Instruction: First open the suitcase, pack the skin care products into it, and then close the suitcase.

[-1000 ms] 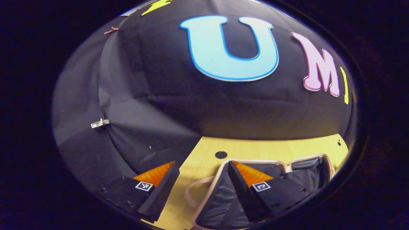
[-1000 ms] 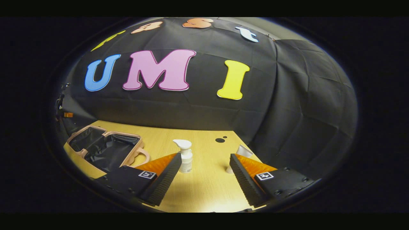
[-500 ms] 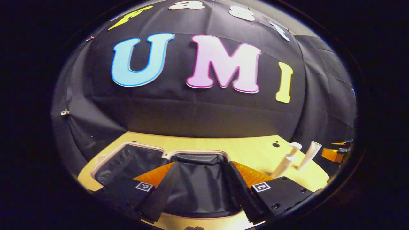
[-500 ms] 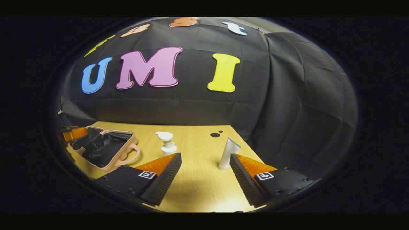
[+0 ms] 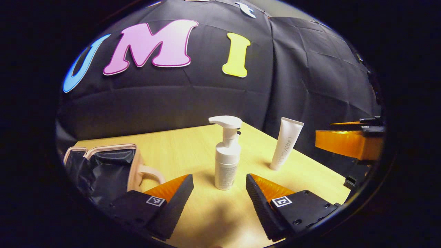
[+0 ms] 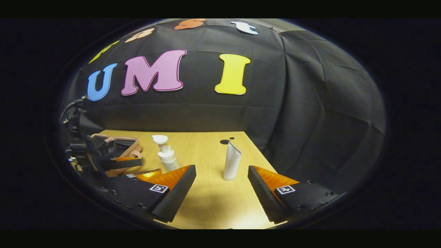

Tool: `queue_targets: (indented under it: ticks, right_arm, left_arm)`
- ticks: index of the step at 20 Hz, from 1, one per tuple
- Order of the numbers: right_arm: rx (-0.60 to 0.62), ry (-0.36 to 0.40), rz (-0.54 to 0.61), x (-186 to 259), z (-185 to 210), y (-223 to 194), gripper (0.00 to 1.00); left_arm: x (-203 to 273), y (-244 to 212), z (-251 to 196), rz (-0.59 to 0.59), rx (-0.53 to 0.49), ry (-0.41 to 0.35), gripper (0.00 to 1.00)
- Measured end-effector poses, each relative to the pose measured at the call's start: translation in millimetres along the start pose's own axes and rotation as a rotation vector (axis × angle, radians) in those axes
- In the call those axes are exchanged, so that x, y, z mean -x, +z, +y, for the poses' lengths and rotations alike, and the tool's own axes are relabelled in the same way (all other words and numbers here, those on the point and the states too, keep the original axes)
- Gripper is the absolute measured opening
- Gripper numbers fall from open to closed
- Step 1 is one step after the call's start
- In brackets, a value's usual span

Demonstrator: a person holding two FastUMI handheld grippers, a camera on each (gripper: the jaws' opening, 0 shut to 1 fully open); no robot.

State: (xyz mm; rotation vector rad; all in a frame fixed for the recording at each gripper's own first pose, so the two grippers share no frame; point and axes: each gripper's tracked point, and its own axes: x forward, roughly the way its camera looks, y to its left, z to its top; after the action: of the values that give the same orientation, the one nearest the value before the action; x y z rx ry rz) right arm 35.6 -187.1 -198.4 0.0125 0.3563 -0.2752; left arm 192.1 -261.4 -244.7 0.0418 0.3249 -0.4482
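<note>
With the suitcase (image 5: 103, 165) lying open at the left, the pump bottle (image 5: 227, 162) and tube (image 5: 286, 144) stand upright, probably light, smooth and tippy, best gripped mid-body by the left gripper (image 5: 218, 193) and right gripper (image 6: 222, 187), both spread and empty.

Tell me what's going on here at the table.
A person with a gripper in each hand is packing skin care items. The suitcase lies open on the table. The left gripper is open in front of the upright pump bottle, and the right gripper is open in front of the standing tube. Nothing is gripped yet.
</note>
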Motion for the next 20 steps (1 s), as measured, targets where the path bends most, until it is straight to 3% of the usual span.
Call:
queue_targets:
  ticks: [4, 8, 10, 11, 15, 20]
  right_arm:
    - [-0.012, -0.04, 0.031, -16.4, -16.0, -15.7, 0.97]
    - [-0.089, -0.053, 0.062, -43.7, -17.6, -30.1, 0.97]
    - [-0.087, -0.051, 0.079, -60.5, -16.2, -39.5, 0.97]
    - [-0.081, -0.05, 0.077, -67.3, -15.9, -41.6, 0.97]
    - [-0.067, -0.069, 0.101, -104.9, -15.4, -58.0, 0.95]
    - [-0.142, -0.1, 0.121, -155.6, -22.5, -75.6, 0.95]
  left_arm:
    - [-64.6, -16.6, 6.8, 0.034, 0.001, 0.088, 0.97]
    - [-104.3, -1.6, 4.8, -0.02, 0.023, 0.082, 0.95]
    - [-112.5, -1.1, 5.1, -0.014, 0.001, 0.085, 0.81]
    - [-108.8, 2.7, 3.4, -0.013, -0.003, 0.071, 0.66]
    - [-104.6, -2.1, 14.2, -0.012, 0.003, 0.082, 0.65]
    - [-68.8, -16.5, 39.1, -0.007, 0.021, 0.108, 0.64]
